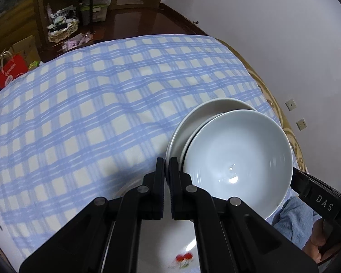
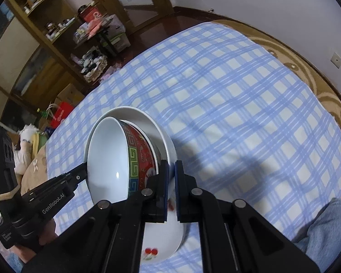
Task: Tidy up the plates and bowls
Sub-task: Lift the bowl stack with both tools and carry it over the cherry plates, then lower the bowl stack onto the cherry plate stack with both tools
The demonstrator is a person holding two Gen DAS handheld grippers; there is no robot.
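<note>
Checked cloth point(image 2: 238, 95); grippers read "DAS", "GenRobot.AI".

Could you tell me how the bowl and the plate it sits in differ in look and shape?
The bowl is deep, with a red patterned outside and a coloured key band at its rim; the plate is shallow and wide.
The bowl is plain white inside; the plate carries a small red cherry print.
The bowl sits on top; the plate is underneath, its edge pinched by the left gripper and the right gripper.
Both are round, glossy and white inside.
</note>
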